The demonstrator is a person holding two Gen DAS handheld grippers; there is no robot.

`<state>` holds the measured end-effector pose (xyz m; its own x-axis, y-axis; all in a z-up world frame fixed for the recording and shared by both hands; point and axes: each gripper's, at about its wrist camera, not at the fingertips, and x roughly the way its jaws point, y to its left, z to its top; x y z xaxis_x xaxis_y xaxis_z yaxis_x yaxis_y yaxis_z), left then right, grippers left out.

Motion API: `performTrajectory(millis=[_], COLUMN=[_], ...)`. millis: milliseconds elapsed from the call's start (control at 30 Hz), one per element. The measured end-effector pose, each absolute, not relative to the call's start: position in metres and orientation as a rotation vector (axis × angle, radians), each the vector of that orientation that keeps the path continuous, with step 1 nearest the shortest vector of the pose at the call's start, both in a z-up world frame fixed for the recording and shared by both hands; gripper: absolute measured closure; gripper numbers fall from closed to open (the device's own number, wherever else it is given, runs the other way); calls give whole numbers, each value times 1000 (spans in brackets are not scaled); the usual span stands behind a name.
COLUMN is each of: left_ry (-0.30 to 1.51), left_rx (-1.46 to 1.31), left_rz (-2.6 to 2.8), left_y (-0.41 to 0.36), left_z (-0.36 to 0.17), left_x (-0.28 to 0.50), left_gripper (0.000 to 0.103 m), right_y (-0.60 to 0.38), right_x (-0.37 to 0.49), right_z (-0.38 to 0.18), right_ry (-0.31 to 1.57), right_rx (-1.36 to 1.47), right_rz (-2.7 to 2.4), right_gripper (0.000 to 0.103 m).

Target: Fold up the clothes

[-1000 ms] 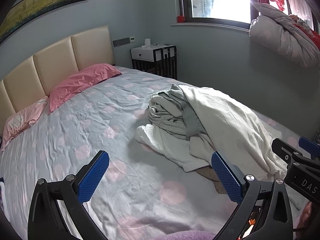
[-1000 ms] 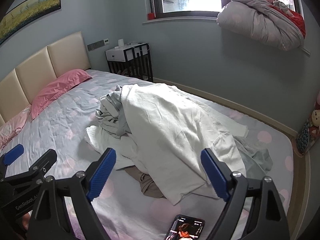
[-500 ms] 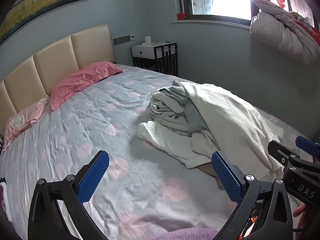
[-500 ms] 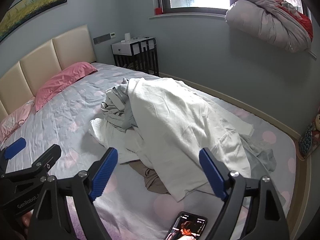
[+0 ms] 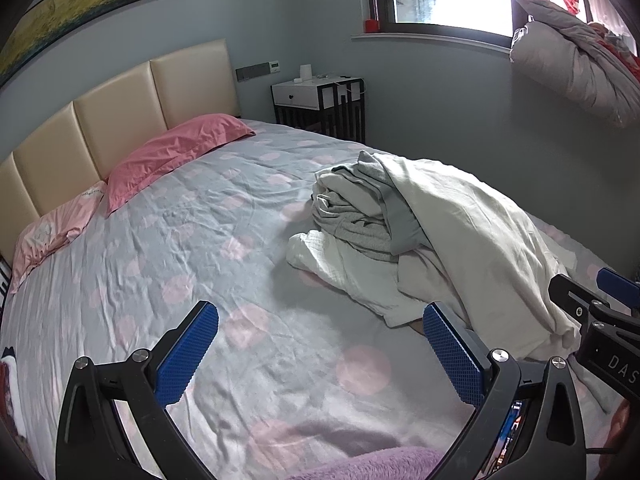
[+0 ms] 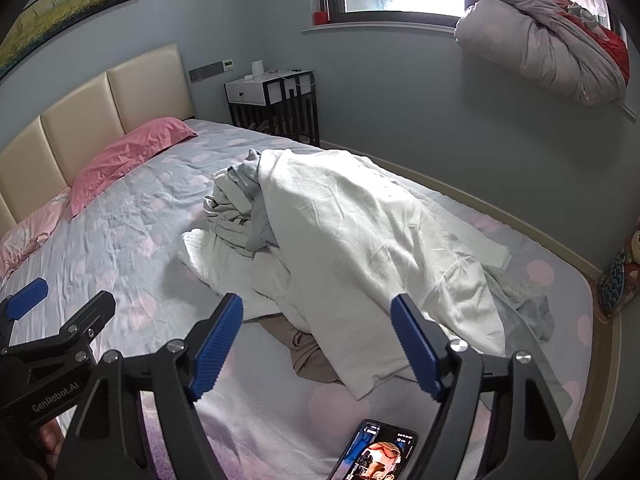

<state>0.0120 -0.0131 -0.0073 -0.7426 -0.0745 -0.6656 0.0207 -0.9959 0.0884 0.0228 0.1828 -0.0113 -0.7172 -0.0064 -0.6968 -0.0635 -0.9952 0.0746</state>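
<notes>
- My left gripper (image 5: 320, 354) is hovering over bare bedsheet (image 5: 180, 248), jaws spread wide, gripping nothing.
- The clothes pile (image 6: 320, 248) is lying unfolded mid-bed, a white sheet-like piece draped over grey garments.
- My right gripper (image 6: 316, 344) is facing the pile's near edge, jaws wide, empty.
- I'm judging that folding isn't started.

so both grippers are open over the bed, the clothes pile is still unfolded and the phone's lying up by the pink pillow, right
Not the phone. The right wrist view shows it on the near edge of the bed, just below the right gripper, far from the pink pillow. The rest holds: the left gripper and the right are open, and the clothes pile is unfolded.
</notes>
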Motion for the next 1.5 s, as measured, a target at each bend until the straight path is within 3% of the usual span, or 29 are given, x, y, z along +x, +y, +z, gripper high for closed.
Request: performTrajectory(millis=[567, 800, 867, 1000, 1133, 1200, 1333, 1500], left_ry=[-105, -91, -81, -57, -34, -33, -49, -156], left_rx=[1121, 1155, 1173, 1213, 1252, 1268, 1287, 1297], left_rz=[-2822, -2718, -2680, -2601, -2533, -2504, -2464, -2460], left_y=[-50, -99, -114, -146, -174, -187, -208, -224], left_z=[-15, -36, -45, -64, -79, -84, -89, -84], left_x=[9, 4, 2, -1, 0, 2, 10, 29], left_gripper=[0, 0, 0, 0, 0, 0, 0, 0], right_y=[214, 223, 225, 229, 230, 226, 215, 207], right_x=[-32, -92, -108, -135, -147, -147, -142, -139], right_z=[-22, -65, -77, -100, -115, -112, -97, -65], right_ry=[208, 33, -21, -21, -17, -60, -164, -244], right_rx=[-1346, -1508, -1531, -1624, -1680, -1674, -1652, -1552], right_rz=[2936, 2875, 2846, 2785, 2728, 2731, 2735, 2741], right_gripper=[26, 27, 40, 44, 57, 65, 92, 100])
